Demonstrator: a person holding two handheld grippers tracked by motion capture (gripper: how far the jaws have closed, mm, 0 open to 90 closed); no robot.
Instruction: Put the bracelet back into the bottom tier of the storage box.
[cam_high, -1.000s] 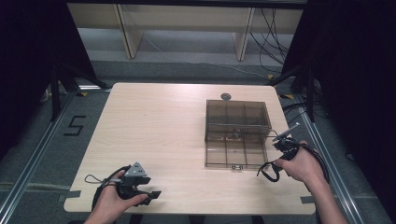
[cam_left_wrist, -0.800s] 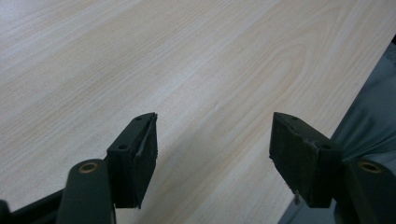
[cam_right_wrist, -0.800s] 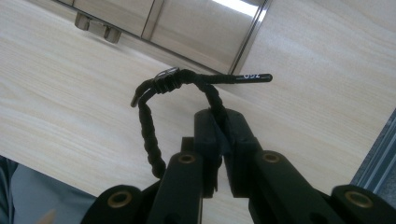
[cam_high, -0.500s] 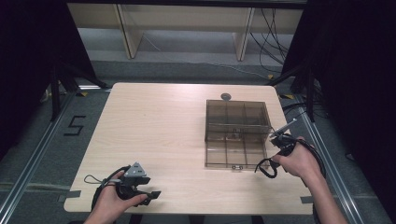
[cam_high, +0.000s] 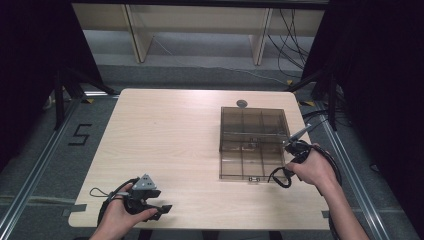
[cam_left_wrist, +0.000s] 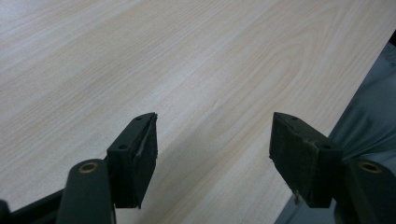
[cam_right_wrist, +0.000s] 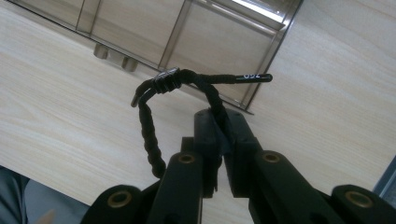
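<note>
The right gripper (cam_right_wrist: 219, 140) has its fingers clamped on a black braided cord (cam_right_wrist: 187, 81) (looped, with a small clasp), just at 4 o'clock of the brown compartment box (cam_high: 252, 142) on the bench (cam_high: 165, 135). The left gripper (cam_left_wrist: 212, 158), at 7 o'clock, rests with fingers wide apart, holding nothing.

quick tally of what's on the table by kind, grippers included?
Grippers: 2, left gripper, right gripper
Clear compartment box: 1
Black cord held in the right gripper: 1
Small round grey thing behind the box: 1
Total: 5
</note>
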